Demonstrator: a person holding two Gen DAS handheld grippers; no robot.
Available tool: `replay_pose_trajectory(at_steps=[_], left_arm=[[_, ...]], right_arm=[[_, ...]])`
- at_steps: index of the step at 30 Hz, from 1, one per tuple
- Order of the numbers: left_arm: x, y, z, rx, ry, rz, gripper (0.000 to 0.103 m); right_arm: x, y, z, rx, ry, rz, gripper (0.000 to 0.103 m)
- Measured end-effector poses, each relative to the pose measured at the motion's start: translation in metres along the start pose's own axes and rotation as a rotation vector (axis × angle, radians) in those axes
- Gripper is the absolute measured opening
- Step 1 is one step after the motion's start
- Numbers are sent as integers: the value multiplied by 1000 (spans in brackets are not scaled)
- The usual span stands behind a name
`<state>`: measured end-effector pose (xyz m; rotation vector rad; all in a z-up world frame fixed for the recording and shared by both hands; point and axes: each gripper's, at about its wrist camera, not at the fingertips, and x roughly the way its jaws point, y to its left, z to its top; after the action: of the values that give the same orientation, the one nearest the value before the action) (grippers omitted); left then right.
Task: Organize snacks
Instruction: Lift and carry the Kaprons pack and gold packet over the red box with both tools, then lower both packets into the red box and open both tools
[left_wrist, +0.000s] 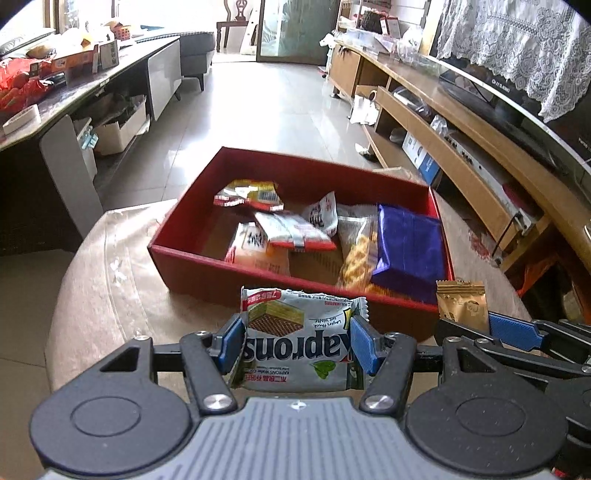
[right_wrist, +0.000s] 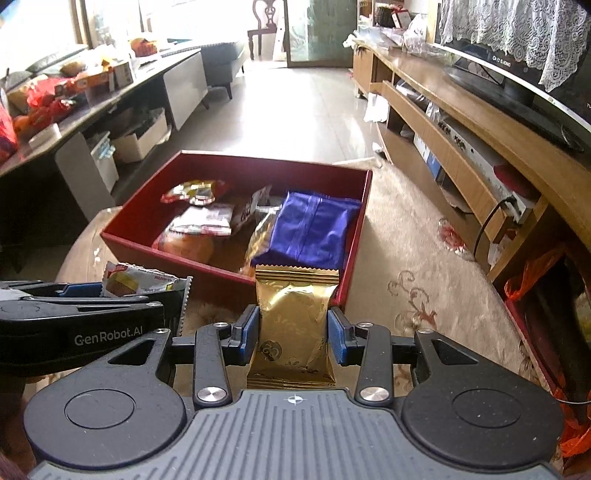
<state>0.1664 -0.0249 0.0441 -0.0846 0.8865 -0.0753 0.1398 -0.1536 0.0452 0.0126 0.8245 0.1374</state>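
Snacks sit in two places: most lie in the red box (left_wrist: 184, 236), and two are held up just near of it. The wafer pack (left_wrist: 299, 339), silver with a printed wafer block, is pinched between the blue pads of the left gripper (left_wrist: 298, 341), its top edge reaching up toward the box's near wall. The gold pouch (right_wrist: 293, 325) is pinched the same way by the right gripper (right_wrist: 293, 330), pads pressing both its sides, and it crinkles between them. The two grippers hang side by side, the right one just right of the left, both tilted down toward the box.

Inside the box, a purple pack (left_wrist: 408, 247) fills the right end, against the right wall. Just left of it lies a clear bag of yellow twists (left_wrist: 358, 254). Red-and-white packets (left_wrist: 295, 232) overlap in the middle, a yellow-and-red packet (left_wrist: 251, 194) lies toward the far left corner, and an orange-tinted bag (right_wrist: 188, 247) rests by the near wall.

The box stands on a round beige table (left_wrist: 110, 258) with a scroll pattern. Far beyond it runs a pale tiled floor (left_wrist: 258, 103). A wooden TV stand (left_wrist: 461, 110) with a dark screen under lace lines the right side, and a cluttered grey counter (left_wrist: 74, 92) lines the left.
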Motion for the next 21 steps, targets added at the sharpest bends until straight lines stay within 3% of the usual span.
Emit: replay_pose_trajectory(at_steps=[13, 21], left_arm=[[32, -8, 55, 1, -58, 35, 59], [76, 1, 73, -4, -1, 57, 59]], right_arm=[[26, -14, 45, 58, -49, 2, 48], [67, -19, 66, 87, -21, 33, 49]])
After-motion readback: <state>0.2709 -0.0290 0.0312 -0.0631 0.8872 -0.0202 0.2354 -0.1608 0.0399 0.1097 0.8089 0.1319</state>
